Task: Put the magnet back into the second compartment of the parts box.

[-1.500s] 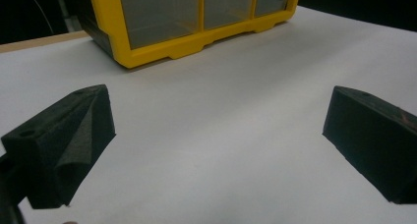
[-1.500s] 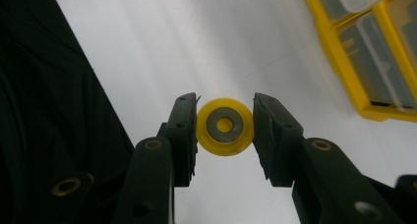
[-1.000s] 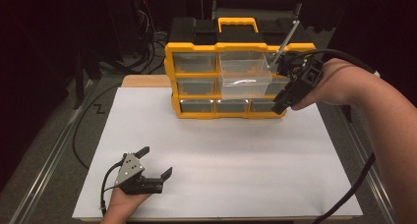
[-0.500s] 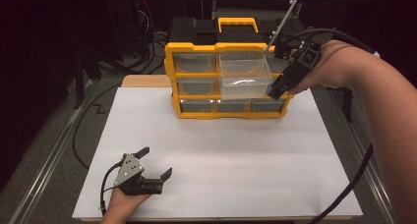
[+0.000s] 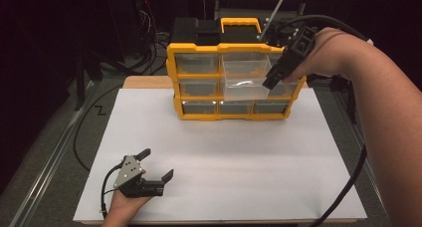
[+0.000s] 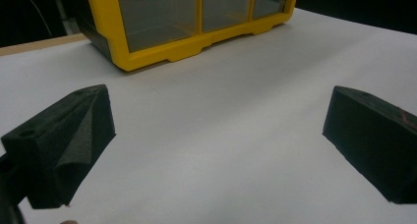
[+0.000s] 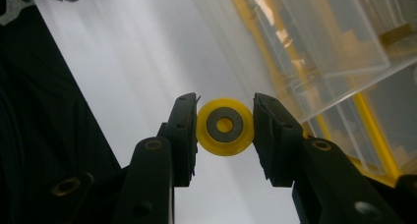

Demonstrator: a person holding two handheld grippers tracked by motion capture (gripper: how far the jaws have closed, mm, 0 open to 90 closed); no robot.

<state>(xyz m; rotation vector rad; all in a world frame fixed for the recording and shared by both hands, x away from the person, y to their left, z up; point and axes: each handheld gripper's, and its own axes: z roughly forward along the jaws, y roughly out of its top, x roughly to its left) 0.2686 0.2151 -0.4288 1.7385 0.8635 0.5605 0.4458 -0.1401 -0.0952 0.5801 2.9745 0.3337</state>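
Right gripper view: my right fingers [image 7: 225, 135] pinch a small round yellow wheel [image 7: 225, 127] beside the pulled-out clear plastic drawer [image 5: 246, 76]; dropping it in is left. Left fingers [image 5: 158, 163] wait open.

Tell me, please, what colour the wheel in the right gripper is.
Yellow wheel with a grey hub, best in the right gripper view.
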